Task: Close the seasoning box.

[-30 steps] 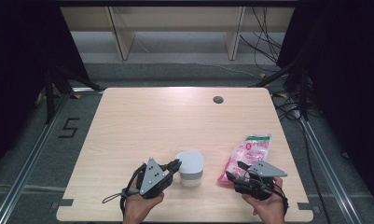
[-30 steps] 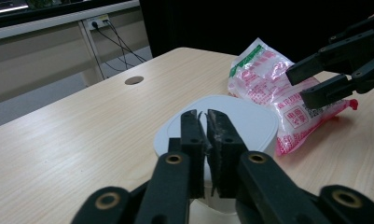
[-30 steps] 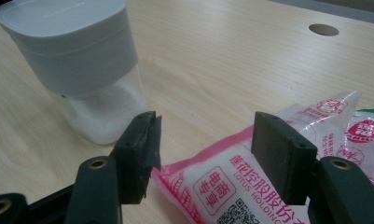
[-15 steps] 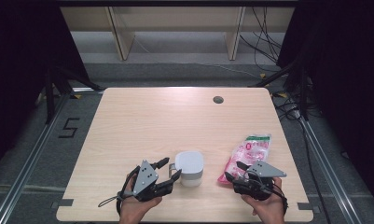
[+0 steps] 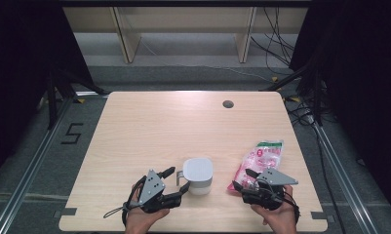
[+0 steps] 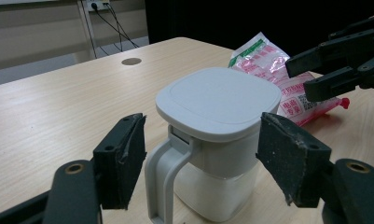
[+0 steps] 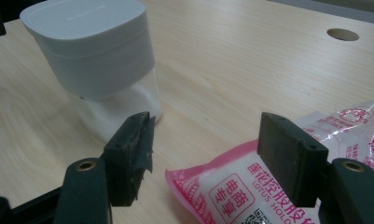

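Jug [image 5: 198, 174] with lid on stands near the tabletop's front edge, between left gripper's [image 5: 179, 180] just-widened jaws, ungripped; right gripper [image 5: 241, 180] gapes over pink pouch [image 5: 261, 158], not yet grasped

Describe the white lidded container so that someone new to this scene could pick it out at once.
On the wooden table, look at the near edge between the person's two hands. The white container stands upright there, with a flat square lid and a side handle, unlike the flat pink packet lying beside it.
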The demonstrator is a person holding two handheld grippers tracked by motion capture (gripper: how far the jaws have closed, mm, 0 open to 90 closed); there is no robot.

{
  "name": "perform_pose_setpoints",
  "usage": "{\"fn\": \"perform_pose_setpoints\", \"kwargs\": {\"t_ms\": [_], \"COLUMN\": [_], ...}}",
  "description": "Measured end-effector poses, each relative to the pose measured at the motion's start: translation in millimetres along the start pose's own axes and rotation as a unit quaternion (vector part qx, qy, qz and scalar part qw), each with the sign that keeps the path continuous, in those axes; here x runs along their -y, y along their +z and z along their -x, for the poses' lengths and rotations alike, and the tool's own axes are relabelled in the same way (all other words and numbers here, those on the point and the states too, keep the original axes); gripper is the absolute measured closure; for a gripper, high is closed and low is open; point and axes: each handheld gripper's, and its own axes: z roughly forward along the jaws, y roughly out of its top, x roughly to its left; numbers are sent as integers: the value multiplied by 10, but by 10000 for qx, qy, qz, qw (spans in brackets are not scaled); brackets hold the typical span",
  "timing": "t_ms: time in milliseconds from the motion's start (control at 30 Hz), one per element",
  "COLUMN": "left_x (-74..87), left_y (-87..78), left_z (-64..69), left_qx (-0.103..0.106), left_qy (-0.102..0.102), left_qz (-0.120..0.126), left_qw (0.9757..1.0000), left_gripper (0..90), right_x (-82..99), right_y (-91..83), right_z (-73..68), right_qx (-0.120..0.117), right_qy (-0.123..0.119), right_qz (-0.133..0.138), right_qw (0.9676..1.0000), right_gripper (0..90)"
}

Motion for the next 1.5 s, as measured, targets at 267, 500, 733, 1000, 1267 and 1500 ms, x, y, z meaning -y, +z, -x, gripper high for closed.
{"fn": "perform_pose_setpoints", "kwargs": {"t_ms": [267, 500, 733, 1000, 1267, 1500], "left_x": [32, 73, 159, 212, 227, 239], "left_y": [23, 18, -3, 4, -58, -46], "left_z": [31, 79, 107, 163, 231, 293], "left_qx": [-1, 0, -14, -63, -18, 77], "left_qy": [25, 68, 0, 27, 55, 135], "left_qz": [-63, -76, -235, -347, -361, -474], "left_qw": [10000, 9999, 9997, 9994, 9993, 9988], "left_gripper": [297, 273, 249, 241, 224, 205], "right_x": [11, 17, 11, 39, 97, 163], "right_y": [-3, 1, 27, -10, -49, -99], "right_z": [6, 18, -9, -80, -141, -205], "right_qx": [3, -10, -106, -191, -271, -294], "right_qy": [52, -5, -148, 83, 69, 42], "right_qz": [-42, -16, 28, -187, -289, -311], "right_qw": [10000, 10000, 9998, 9996, 9992, 9991], "right_gripper": [358, 357, 356, 348, 341, 324]}}
